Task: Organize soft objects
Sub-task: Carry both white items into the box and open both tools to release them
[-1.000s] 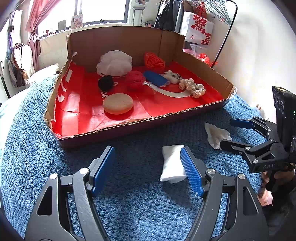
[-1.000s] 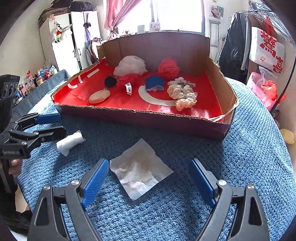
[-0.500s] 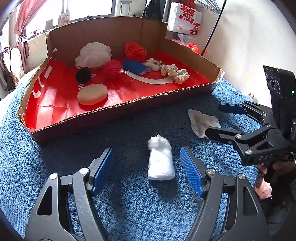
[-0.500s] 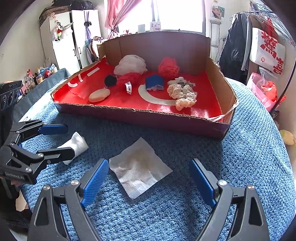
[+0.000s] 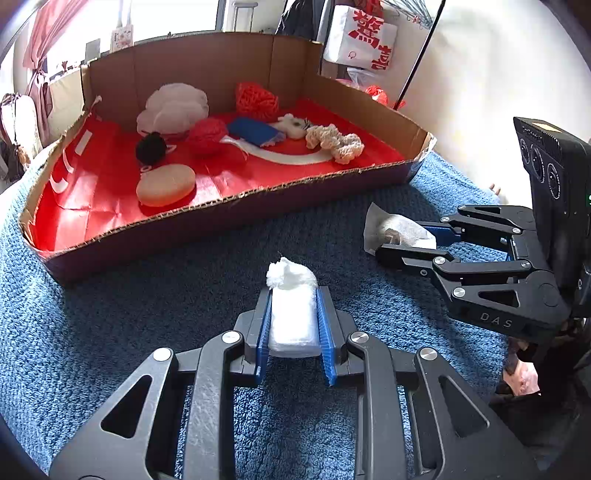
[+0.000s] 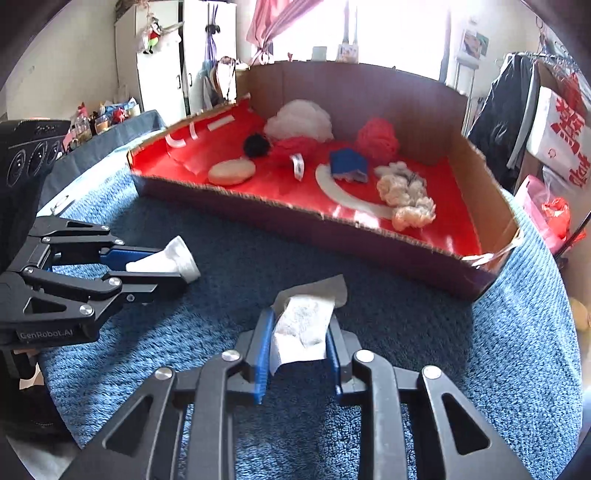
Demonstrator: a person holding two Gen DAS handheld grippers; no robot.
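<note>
Cardboard tray [image 5: 258, 192] at 12 o'clock holding pompoms, sponge [image 5: 165, 184], crochet pieces, left gripper [image 5: 294, 295] jaws clamped on white cloth roll [image 5: 291, 317], right gripper [image 6: 298, 332] jaws clamped on crumpled tissue [image 6: 303, 325], blue blanket [image 5: 110, 332] beneath.

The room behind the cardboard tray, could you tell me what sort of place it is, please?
Most likely a lived-in bedroom: a white wardrobe, pink curtains at a bright window, and a clothes rack with hanging garments.

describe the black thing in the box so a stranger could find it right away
Start at the red-lined cardboard box on the blue blanket. Toward its back left, just in front of the white puff, sits a black pompom. It is the only black, fuzzy ball; the neighbouring ball is red.
</note>
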